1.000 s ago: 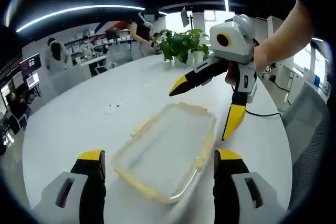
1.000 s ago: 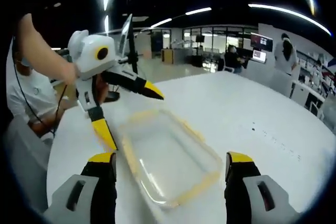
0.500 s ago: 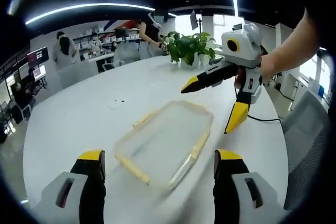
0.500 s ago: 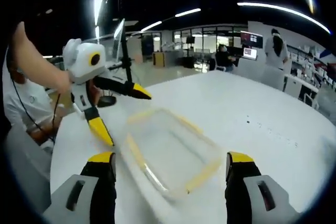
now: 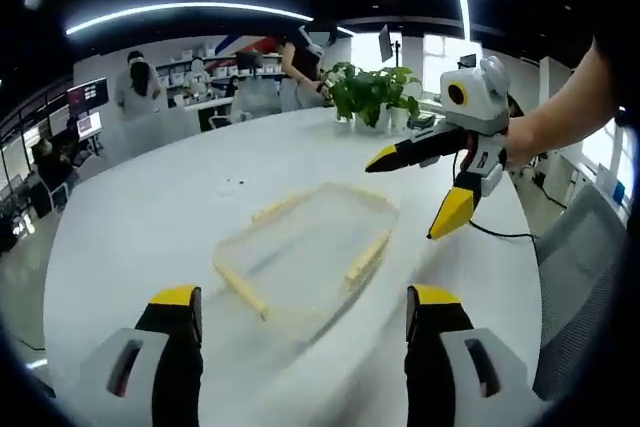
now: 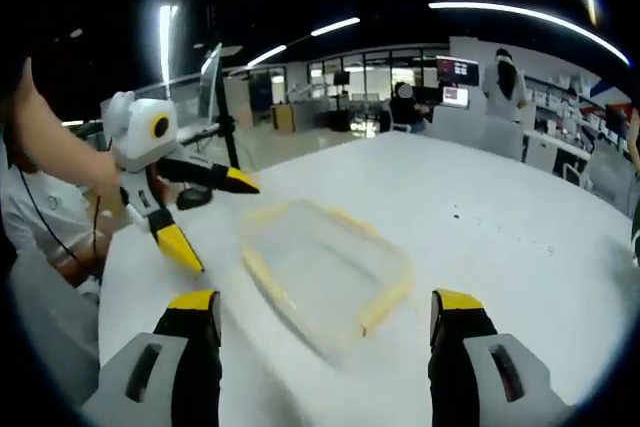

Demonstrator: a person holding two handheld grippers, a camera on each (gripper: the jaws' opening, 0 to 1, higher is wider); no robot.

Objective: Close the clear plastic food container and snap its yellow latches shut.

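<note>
A broad white bench (image 5: 150, 217) carries the clear plastic food container (image 5: 305, 257), which lies flat near its middle, ahead of and between the two grippers and touched by neither. In the left gripper view the left gripper (image 5: 300, 322) shows its two yellow-tipped jaws spread wide and empty at the lower edge, with the container just beyond them; the right gripper (image 5: 425, 197), held in a person's hand (image 5: 520, 137), hangs above the bench beside the container's far right edge, its jaws wide apart and holding nothing. In the right gripper view the container (image 6: 325, 267) is smeared by motion, so its yellow latches (image 6: 385, 297) read only as pale strips along the rim, and whether they are snapped cannot be told. A potted plant (image 5: 370, 97) stands at the bench's far edge.
</note>
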